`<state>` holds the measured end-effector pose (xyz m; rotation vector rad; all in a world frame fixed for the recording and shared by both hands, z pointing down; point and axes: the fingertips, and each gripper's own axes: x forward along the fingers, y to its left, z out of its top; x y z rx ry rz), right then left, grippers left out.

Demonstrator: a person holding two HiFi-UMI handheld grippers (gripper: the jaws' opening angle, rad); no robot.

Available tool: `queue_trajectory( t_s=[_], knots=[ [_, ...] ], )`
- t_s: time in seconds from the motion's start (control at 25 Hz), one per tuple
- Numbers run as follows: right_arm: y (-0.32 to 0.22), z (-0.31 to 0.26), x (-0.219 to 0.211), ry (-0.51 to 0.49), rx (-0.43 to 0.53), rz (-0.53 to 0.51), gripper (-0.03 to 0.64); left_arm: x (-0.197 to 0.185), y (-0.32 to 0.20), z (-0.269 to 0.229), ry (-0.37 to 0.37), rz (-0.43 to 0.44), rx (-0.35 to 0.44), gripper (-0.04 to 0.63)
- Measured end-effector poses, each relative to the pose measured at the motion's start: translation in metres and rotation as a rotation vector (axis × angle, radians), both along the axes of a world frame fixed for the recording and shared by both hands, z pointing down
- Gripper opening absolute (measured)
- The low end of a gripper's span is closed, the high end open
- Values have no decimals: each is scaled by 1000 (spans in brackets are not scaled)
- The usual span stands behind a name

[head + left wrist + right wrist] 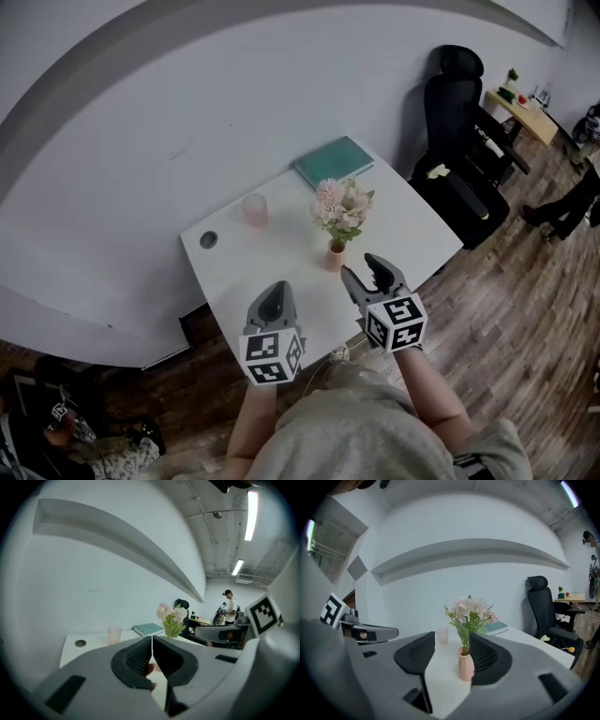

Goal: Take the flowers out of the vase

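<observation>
A small pink ribbed vase (335,256) stands upright near the middle of the white table (412,220), holding a bunch of pale pink and cream flowers (342,206) with green leaves. My right gripper (366,272) hovers just short of the vase with its jaws open. In the right gripper view the vase (465,664) and flowers (469,611) show in the gap of the right gripper (452,645), untouched. My left gripper (275,292) hangs over the table's front part, left of the vase, jaws shut and empty. The left gripper view shows the left gripper (152,642) and the flowers (171,618) beyond.
A translucent pink cup (254,208) stands behind and left of the vase. A teal book (333,161) lies at the far edge. A round cable hole (208,240) sits at the table's left. A black office chair (459,112) stands right of the table. A person (229,607) stands far off.
</observation>
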<state>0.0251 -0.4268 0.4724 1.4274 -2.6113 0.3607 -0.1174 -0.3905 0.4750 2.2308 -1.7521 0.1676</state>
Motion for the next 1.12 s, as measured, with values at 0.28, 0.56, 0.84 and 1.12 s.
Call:
queue_trajectory(
  t_s=[0.28, 0.56, 0.84, 1.12],
  knots=[
    [-38, 23, 3, 27, -42, -35, 224, 4, -26, 5, -10, -30, -6, 9],
    [-67, 45, -6, 44, -76, -70, 224, -4, -42, 15, -13, -78, -24, 9],
    [-91, 63, -13, 60, -99, -79, 222, -11, -53, 24, -18, -106, -41, 9],
    [-103, 73, -18, 61, -114, -82, 219, -15, -62, 32, -20, -114, -55, 9]
  ],
)
